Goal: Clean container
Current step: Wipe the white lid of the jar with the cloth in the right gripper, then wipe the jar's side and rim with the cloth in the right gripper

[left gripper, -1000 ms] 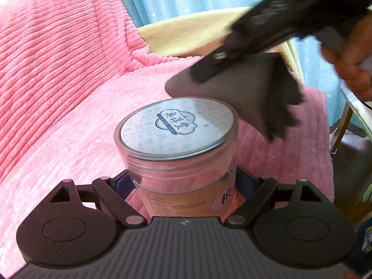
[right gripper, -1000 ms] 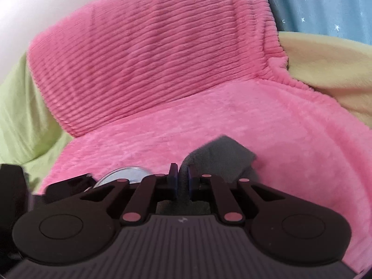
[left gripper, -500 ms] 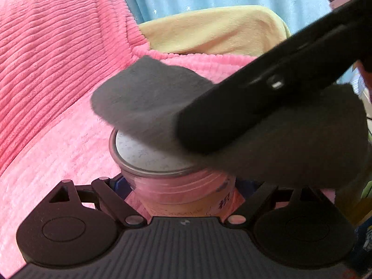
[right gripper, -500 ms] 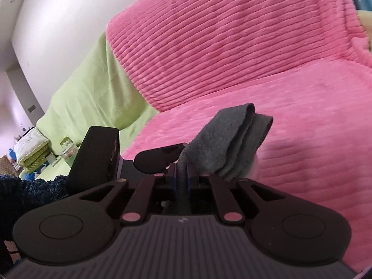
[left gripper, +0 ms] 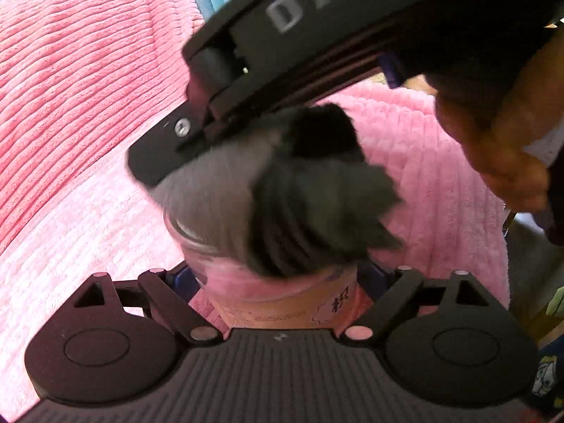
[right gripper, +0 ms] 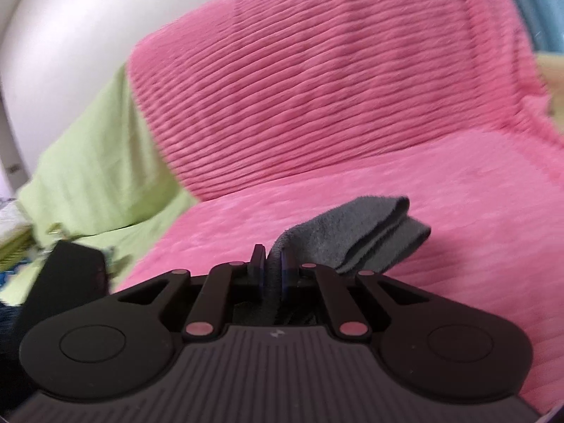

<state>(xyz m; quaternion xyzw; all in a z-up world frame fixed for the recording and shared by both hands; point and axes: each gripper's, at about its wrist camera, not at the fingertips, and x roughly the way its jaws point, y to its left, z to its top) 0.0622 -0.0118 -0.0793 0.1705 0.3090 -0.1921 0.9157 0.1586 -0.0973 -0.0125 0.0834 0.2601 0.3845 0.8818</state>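
**Asker:** Above the pink blanket (left gripper: pixel 70 183), what is each hand doing?

**Describer:** The left gripper (left gripper: pixel 282 283) has its jaws closed on the sides of a clear round container (left gripper: pixel 282 296) with a paper label. The container stands upright over the blanket, directly in front of the left camera. The right gripper (right gripper: pixel 273 275) has its jaws pinched nearly together on a folded grey cloth (right gripper: pixel 356 239). In the left view that cloth (left gripper: pixel 246 204) lies across the container's lid, with the right gripper's black body just above it.

**Asker:** How should the wiping be done well?

**Describer:** My judgement: keep the left grip firm and the container level so it cannot twist or tip. Press the cloth flat and sweep it right across the lid to the rim, then work around the edge. Let only fabric touch the lid, not the hard fingers.

**Asker:** What can't be made out?

**Describer:** Almost all of the lid is under the cloth; only a sliver of its rim shows at the left edge of the container. Whether any dirt remains cannot be told. The container's base is behind the left gripper's body, so it is unclear whether it rests on the blanket or is held just above it. The label print is too small and blurred to read. The cloth is smeared by motion blur. From the right camera the container is not visible at all. A hand (left gripper: pixel 504 162) on the right gripper is cut off at the frame edge.
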